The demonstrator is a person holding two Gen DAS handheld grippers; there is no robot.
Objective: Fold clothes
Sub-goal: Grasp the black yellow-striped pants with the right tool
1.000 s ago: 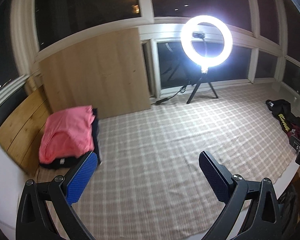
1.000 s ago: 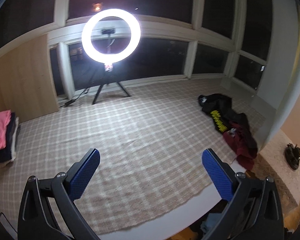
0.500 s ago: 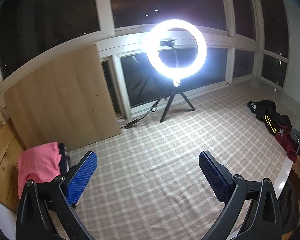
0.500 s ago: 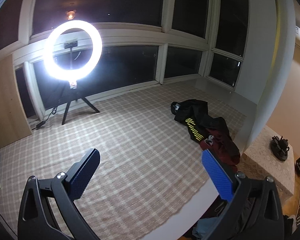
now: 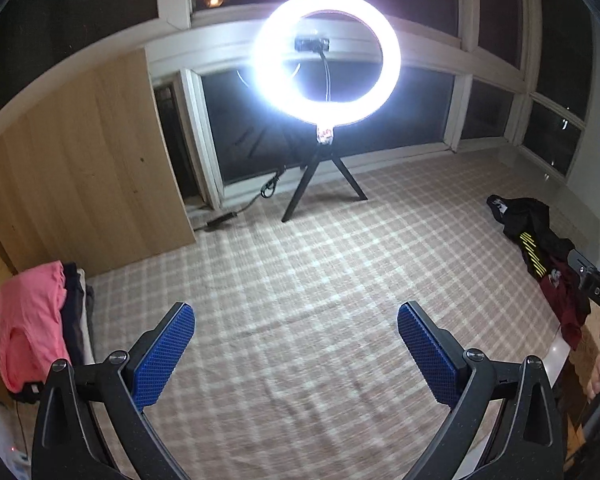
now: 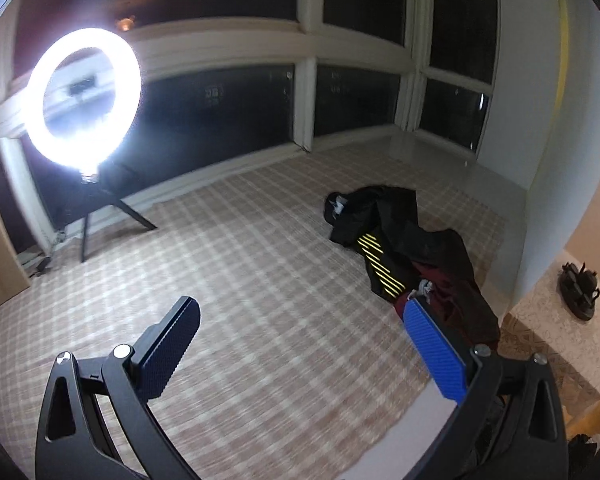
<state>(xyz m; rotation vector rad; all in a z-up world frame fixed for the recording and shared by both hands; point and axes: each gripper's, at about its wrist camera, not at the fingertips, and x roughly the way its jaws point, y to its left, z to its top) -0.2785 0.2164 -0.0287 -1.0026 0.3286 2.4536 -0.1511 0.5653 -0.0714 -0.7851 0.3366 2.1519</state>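
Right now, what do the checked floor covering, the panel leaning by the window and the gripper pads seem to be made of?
Checked floor covering: apparently woven fabric, matte, with a beige plaid pattern and a loose edge.
Panel: looks like light wood or wood-look board, smooth, with faint vertical grain; veneer or solid, I cannot tell.
Left gripper pads: probably rubber or plastic, blue with a fine dotted grip texture.

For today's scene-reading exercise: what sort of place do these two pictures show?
Probably a room in a home, a windowed sunroom or bay used for filming: dark windows wrap round it, a checked mat covers the floor, and a lit ring light stands on a tripod. Clothes lie loose on the mat.
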